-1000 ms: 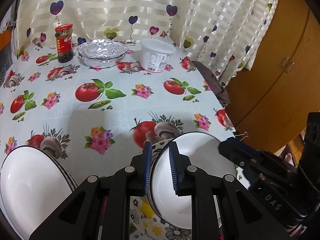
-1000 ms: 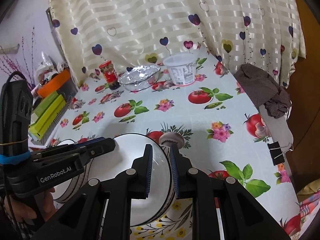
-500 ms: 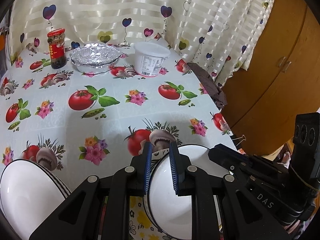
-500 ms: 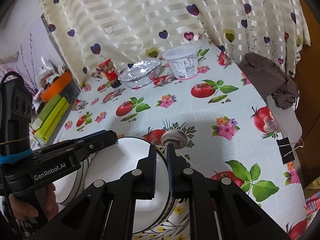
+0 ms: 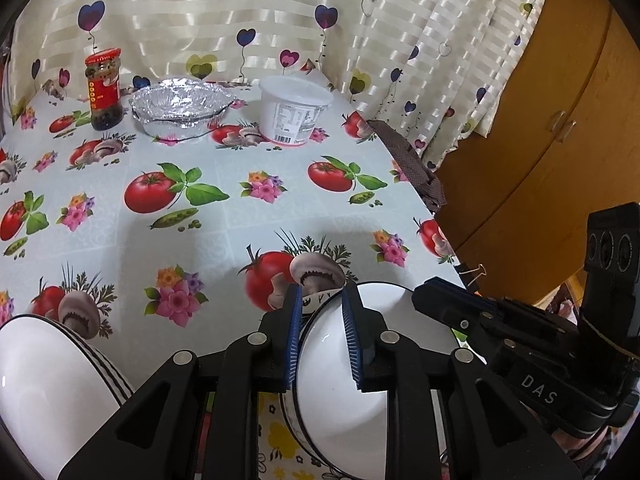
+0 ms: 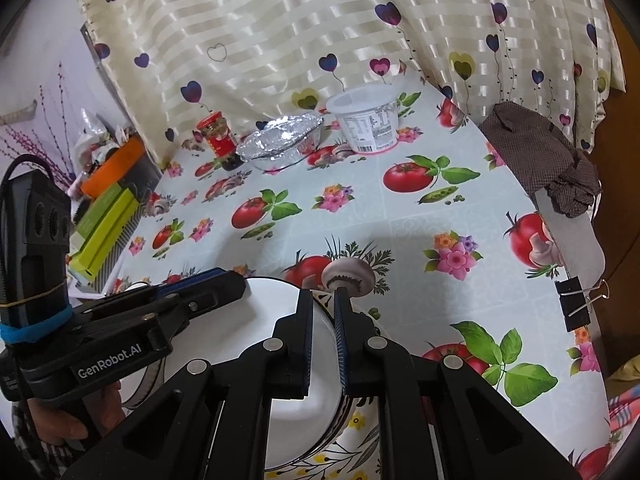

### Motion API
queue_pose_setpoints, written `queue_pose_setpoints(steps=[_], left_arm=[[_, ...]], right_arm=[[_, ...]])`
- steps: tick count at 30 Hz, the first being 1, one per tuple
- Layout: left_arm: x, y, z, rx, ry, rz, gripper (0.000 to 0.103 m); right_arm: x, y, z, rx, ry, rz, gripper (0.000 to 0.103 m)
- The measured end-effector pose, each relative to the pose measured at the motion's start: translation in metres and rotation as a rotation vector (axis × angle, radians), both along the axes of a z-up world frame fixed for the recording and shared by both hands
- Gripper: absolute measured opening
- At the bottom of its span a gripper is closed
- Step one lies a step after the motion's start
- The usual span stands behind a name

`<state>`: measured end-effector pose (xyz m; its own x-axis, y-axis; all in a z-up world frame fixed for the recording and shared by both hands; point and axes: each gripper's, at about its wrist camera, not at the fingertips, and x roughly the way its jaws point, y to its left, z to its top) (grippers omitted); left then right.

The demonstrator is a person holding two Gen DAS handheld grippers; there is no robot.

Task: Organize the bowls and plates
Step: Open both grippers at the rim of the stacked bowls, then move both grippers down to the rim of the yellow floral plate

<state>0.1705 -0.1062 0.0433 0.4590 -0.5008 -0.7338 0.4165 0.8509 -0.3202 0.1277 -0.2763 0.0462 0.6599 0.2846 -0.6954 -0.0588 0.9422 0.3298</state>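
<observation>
Parting slightly since the earlier frame, the left gripper (image 5: 320,334) is loosening around the rim of the white bowl (image 5: 340,392), while the right gripper (image 6: 323,334) is clamping the opposite rim. Sitting near the table's front edge on a floral plate (image 6: 360,432), the bowl is looking stiff, glossy, breakable; rim holds suit it. Its underside is hiding behind fingers.

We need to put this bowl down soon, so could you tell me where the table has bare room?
The middle of the table is free, between the bowl and the back row. The back edge is crowded: jar, foil dish, tub. A second bowl fills the near left corner.
</observation>
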Motion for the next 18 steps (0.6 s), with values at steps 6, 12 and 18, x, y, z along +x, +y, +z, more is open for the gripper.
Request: queue_pose_setpoints(steps=[6, 12, 18], left_arm=[[0.000, 0.002, -0.007, -0.021, 0.025, -0.008, 0.026], [0.000, 0.007, -0.012, -0.028, 0.059, 0.010, 0.026], [-0.005, 0.025, 0.008, -0.029, -0.001, 0.049, 0.026]], right_arm=[[0.001, 0.001, 0.001, -0.007, 0.000, 0.001, 0.011], [-0.007, -0.002, 0.008, 0.006, -0.020, -0.006, 0.011], [-0.019, -0.001, 0.017, 0.003, -0.044, 0.004, 0.011]])
